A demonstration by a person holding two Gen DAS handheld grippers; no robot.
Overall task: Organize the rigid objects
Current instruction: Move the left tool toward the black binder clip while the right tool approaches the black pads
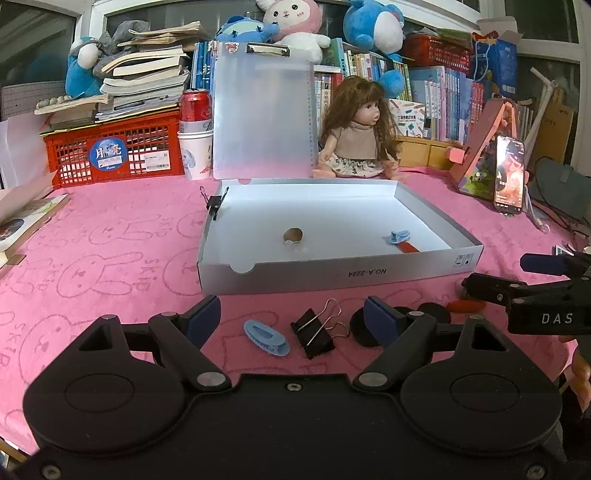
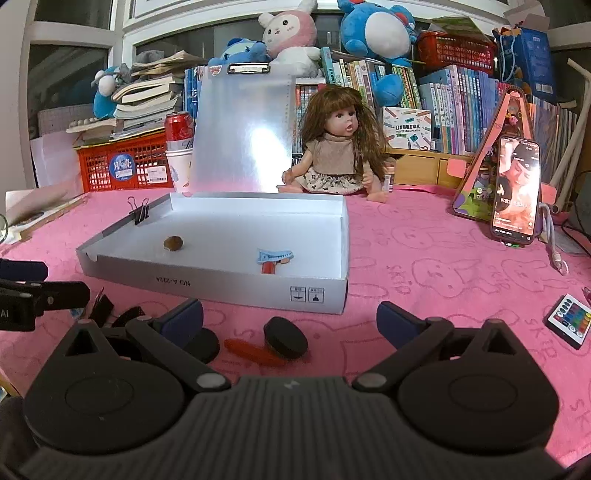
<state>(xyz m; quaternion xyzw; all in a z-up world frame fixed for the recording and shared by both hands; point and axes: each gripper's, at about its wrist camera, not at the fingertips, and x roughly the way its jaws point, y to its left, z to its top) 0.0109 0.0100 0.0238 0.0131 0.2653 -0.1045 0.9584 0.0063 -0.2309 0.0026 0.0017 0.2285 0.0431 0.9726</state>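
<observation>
Both the left hand-held gripper (image 1: 291,314) and right hand-held gripper (image 2: 290,317) hover wide open over the desk (image 1: 110,258), before the white box (image 1: 332,275).

A lived-in home room, likely a child's study corner, is showing here. Plush toys (image 2: 291,29) are crowding the top of packed rows of books (image 2: 454,107), a long-haired doll (image 2: 338,147) is sitting on a pink bunny-print tablecloth (image 2: 424,258), and a phone (image 2: 515,192) is playing video beside a red crate (image 1: 114,149) bearing stacked books.
</observation>
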